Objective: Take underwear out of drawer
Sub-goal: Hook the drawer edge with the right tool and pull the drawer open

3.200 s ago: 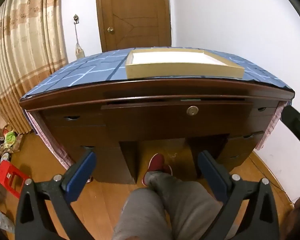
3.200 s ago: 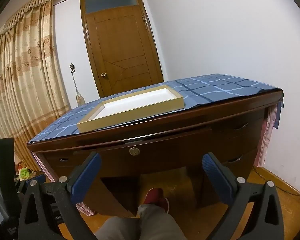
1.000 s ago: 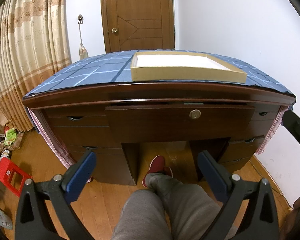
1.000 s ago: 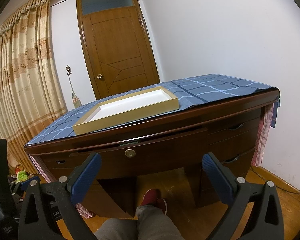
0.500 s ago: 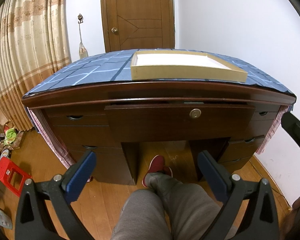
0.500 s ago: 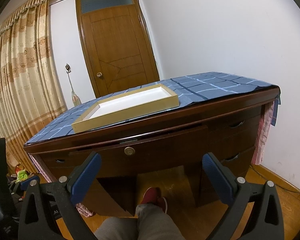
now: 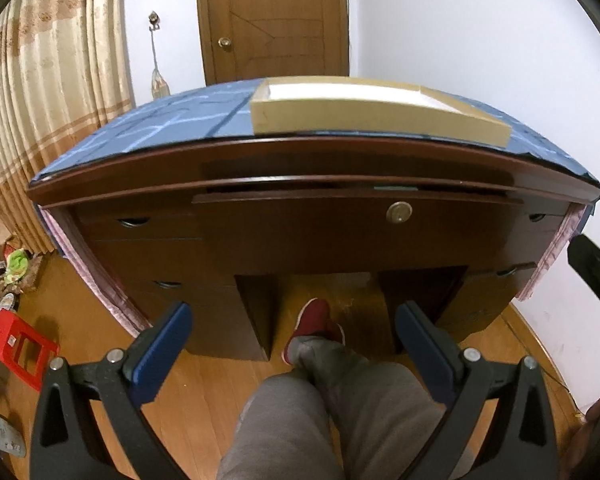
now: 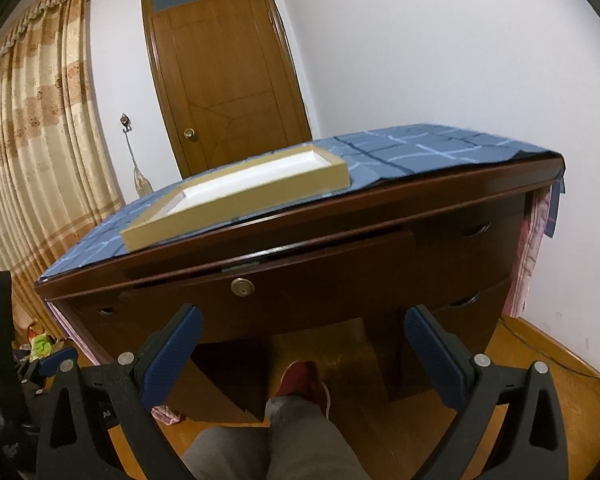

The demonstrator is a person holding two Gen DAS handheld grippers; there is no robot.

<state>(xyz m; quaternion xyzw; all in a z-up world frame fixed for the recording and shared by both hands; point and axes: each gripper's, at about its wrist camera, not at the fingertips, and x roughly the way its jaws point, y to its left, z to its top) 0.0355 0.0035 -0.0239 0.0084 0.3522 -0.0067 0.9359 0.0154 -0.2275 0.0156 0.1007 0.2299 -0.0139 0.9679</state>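
Observation:
A dark wooden desk fills both views. Its middle drawer (image 7: 340, 228) (image 8: 300, 276), with a round brass lock (image 7: 399, 213) (image 8: 242, 287), stands ajar by a narrow gap; something greenish shows in that gap (image 7: 394, 188). No underwear can be made out. My left gripper (image 7: 292, 320) hangs open below and in front of the drawer, nothing between its blue pads. My right gripper (image 8: 302, 322) is likewise open and empty just below the drawer front. Part of the right gripper (image 7: 592, 268) shows at the left wrist view's right edge.
A shallow cardboard tray (image 7: 376, 110) (image 8: 236, 196) with a white inside lies on the blue checked cloth (image 7: 160, 120). Side drawers flank the kneehole. A person's grey-trousered leg (image 7: 340, 412) and red shoe (image 7: 314, 326) sit before the desk. A red stool (image 7: 20, 346) stands left; door and curtain behind.
Both grippers have moved closer to the desk, so the drawer front looms larger and both views have tilted slightly. The drawer gap looks the same. Both grippers stay open.

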